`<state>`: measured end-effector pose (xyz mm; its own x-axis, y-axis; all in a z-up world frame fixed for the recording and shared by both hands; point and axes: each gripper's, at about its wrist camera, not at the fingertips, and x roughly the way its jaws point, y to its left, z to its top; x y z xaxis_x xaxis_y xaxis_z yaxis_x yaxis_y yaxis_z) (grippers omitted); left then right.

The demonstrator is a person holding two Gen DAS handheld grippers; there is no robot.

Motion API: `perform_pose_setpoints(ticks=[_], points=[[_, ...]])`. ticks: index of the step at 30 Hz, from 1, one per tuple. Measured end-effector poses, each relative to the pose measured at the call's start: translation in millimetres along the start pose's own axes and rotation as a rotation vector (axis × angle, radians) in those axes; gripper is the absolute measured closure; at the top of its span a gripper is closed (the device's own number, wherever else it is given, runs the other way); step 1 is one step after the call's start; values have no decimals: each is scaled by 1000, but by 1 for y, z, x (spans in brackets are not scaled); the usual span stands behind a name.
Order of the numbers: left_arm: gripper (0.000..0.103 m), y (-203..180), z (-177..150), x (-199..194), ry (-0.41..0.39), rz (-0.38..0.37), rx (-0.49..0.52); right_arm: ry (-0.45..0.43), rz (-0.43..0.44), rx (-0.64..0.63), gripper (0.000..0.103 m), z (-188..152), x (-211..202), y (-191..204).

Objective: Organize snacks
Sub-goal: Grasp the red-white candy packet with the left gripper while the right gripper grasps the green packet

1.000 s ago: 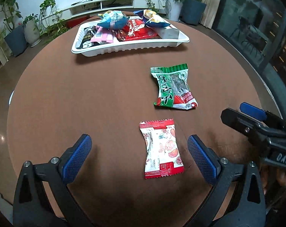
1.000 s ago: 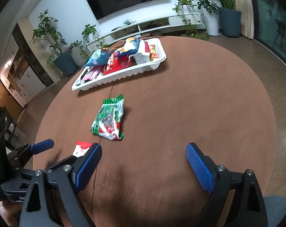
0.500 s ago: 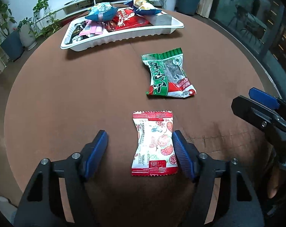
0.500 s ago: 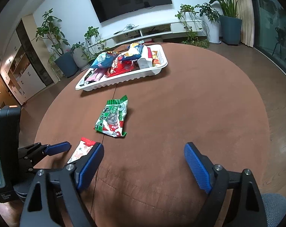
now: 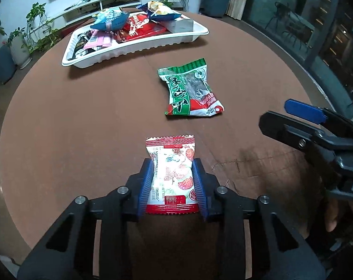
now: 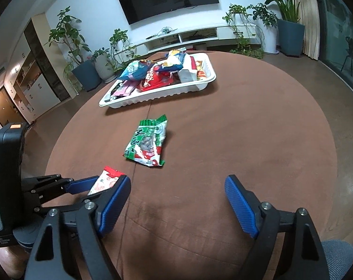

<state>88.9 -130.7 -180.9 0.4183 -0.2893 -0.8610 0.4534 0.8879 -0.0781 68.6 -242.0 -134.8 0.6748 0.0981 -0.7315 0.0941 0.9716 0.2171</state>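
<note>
My left gripper [image 5: 172,182] is shut on a small red-and-white snack packet [image 5: 172,172] that lies on the brown round table; the packet also shows in the right wrist view [image 6: 105,179]. A green snack bag [image 5: 190,89] lies flat further out, also in the right wrist view [image 6: 148,143]. A white tray [image 5: 120,51] at the far side holds several snack bags; it also shows in the right wrist view [image 6: 157,95]. My right gripper [image 6: 177,206] is open and empty above the table, seen at the right in the left wrist view [image 5: 293,116].
The round table [image 6: 246,128] has its edge close on the right and left. Potted plants [image 6: 87,70], a low white TV shelf [image 6: 188,37] and a wall TV stand behind the table. A glass wall is at the far right.
My left gripper has moved forward around the red-and-white packet and closed on its sides. The right gripper stays open and has shifted only slightly.
</note>
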Motion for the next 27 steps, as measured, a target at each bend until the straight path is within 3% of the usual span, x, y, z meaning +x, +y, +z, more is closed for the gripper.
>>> perform_pose_setpoints(ticks=[10, 19, 27], points=[[71, 26, -13, -13, -31, 27, -59, 67, 28, -51, 20, 33, 45, 31], [71, 41, -18, -14, -41, 36, -98, 148, -50, -119, 24, 50, 89, 56], [71, 45, -19, -13, -44, 36, -109, 147, -117, -182, 41, 46, 96, 62]])
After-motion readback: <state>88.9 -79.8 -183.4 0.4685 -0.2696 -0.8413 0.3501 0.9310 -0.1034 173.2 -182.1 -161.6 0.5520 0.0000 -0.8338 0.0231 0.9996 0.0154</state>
